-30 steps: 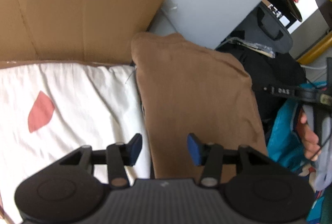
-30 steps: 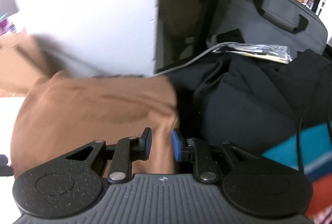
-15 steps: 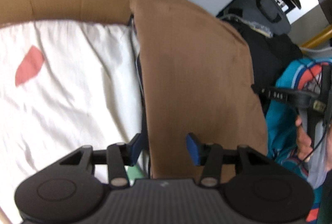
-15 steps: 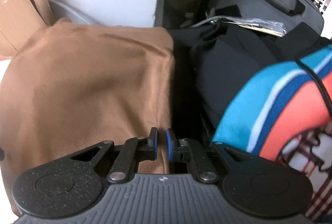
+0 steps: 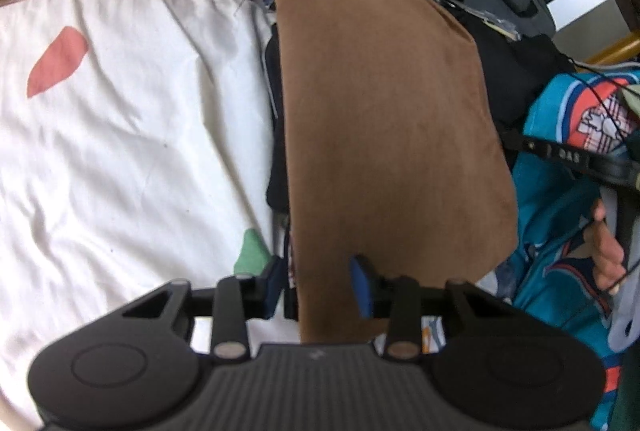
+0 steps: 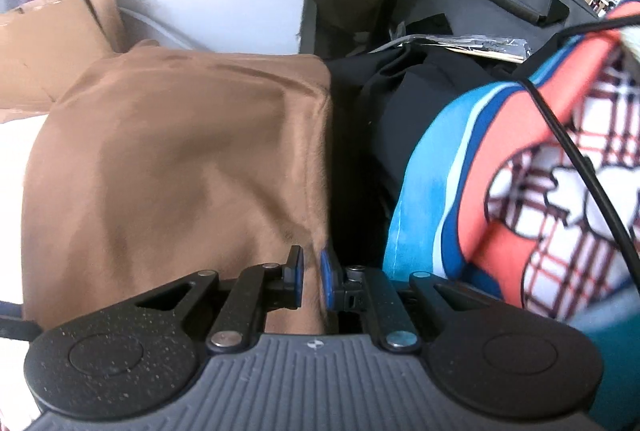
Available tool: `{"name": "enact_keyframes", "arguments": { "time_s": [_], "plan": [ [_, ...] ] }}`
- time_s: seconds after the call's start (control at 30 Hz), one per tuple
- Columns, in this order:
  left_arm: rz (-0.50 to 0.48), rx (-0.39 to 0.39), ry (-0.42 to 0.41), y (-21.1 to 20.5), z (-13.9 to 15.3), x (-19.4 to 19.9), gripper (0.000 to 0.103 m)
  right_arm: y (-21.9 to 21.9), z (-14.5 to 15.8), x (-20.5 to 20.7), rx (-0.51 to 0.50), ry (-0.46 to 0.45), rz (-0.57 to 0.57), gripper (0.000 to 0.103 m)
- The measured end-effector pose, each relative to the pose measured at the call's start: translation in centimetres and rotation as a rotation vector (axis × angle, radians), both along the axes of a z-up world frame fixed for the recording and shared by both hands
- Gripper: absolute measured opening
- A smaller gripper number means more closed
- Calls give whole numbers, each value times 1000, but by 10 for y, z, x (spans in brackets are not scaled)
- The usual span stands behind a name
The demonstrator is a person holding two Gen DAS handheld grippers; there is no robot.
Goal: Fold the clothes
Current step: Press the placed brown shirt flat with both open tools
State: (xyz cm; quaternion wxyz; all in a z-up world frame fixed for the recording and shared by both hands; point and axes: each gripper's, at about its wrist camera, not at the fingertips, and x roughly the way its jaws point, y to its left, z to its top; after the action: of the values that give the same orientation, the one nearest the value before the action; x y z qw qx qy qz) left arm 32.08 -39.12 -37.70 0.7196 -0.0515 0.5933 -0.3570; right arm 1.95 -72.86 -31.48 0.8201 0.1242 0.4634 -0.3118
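The left claw (image 5: 318,285) is spread wide, straddling the near left edge of the brown cloth (image 5: 384,103). The right claw (image 6: 311,277) pinches the cloth's near right edge, pads nearly together. The cloth lies between a white sheet (image 5: 120,135) and dark clothes (image 6: 400,119). Both claws have drawn nearer to the cloth's near end.
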Motion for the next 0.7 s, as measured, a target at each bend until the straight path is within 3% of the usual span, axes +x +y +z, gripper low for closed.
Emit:
{"name": "enact_keyframes", "arguments": {
  "time_s": [0.07, 0.1, 0.3, 0.47, 0.63, 0.7],
  "plan": [
    [3, -8, 13, 0, -3, -1, 35, 4, -1, -3, 11, 0, 6, 16],
    [3, -12, 21, -1, -4, -2, 28, 6, -1, -4, 18, 1, 9, 16],
    [-4, -5, 48, -2, -10, -9, 17, 18, -18, -17, 57, 30, 8, 16],
    [-15, 8, 61, 3, -11, -16, 14, 29, -35, -36, 90, 66, -17, 16],
    [-53, 45, 59, 11, -10, -23, 12, 40, -32, -50, 131, 78, -59, 16],
    [-49, 57, 63, 15, -6, -25, 18, 44, -31, -56, 148, 82, -76, 16]
  ]
}}
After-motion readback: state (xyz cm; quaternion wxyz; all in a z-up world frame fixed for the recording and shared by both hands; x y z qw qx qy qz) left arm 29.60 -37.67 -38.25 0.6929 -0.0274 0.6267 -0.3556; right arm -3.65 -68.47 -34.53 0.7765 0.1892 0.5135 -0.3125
